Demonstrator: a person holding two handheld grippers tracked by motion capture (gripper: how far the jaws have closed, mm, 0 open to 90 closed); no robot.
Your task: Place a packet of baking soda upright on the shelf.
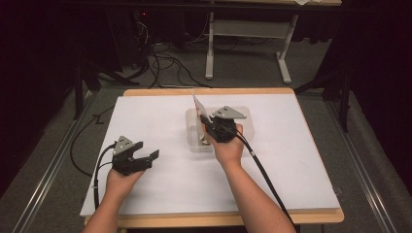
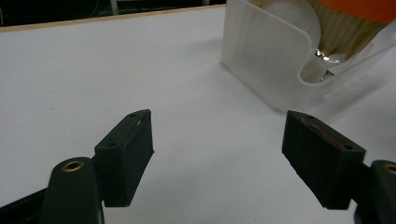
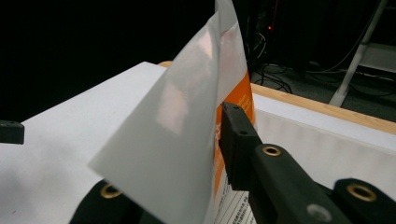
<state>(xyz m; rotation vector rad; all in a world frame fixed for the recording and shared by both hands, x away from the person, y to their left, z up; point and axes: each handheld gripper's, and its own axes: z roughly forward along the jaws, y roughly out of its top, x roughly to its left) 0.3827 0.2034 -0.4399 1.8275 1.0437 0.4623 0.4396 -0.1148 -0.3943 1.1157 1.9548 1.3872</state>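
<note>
Left of the clear bin on the white table the left gripper rests with jaws spread and empty, while over the bin the right gripper pinches an orange-and-white packet, standing upright.

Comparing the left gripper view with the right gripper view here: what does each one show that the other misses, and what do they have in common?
Left gripper view: its own left gripper with jaws wide apart over bare board and nothing between them, and the translucent plastic bin seen from outside, with a rounded, frosted object inside.

Right gripper view: the right gripper closed on an orange-and-white packet with a glossy flap standing upright, printed text low on it, and floor cables and a table leg behind.

Both: the white board, its wooden edge, the bin's ribbed wall and some orange packaging.
</note>
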